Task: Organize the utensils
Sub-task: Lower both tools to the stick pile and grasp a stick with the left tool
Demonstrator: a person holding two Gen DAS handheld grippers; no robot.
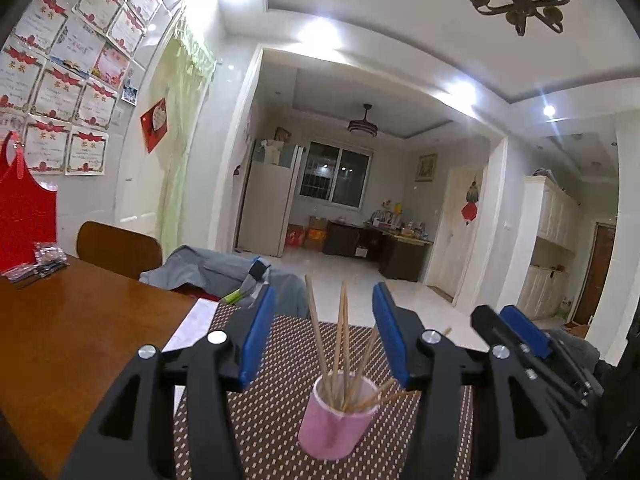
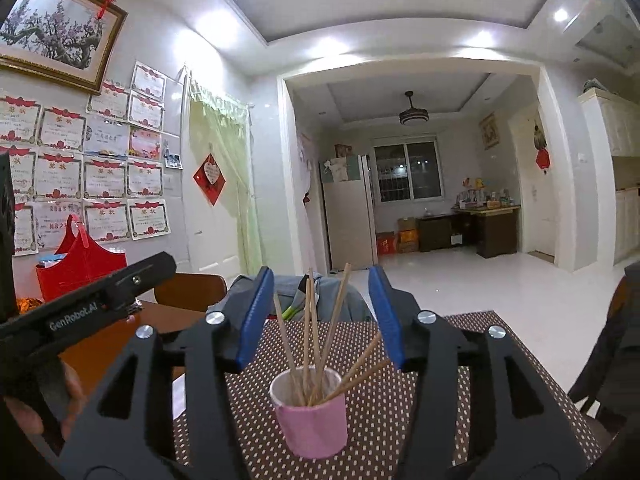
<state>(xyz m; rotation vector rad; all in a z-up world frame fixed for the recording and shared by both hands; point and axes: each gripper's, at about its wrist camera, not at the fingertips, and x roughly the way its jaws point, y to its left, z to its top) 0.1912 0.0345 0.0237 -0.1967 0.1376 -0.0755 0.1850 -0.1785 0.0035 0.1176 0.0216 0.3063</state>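
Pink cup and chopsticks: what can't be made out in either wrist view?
- Chopsticks: lower ends hidden inside the pink cup, both views.
- Placemat: near edge covered by the left hand-held gripper.
- Right hand-held gripper: body cut off by the bottom edge.

- White fridge (image 2: 348, 216) against the far wall.
- Barred dark window (image 2: 408, 176) just right of the fridge.
- Ceiling fan lamp (image 2: 413, 114) above it.
- Certificates (image 2: 100, 168) far left.
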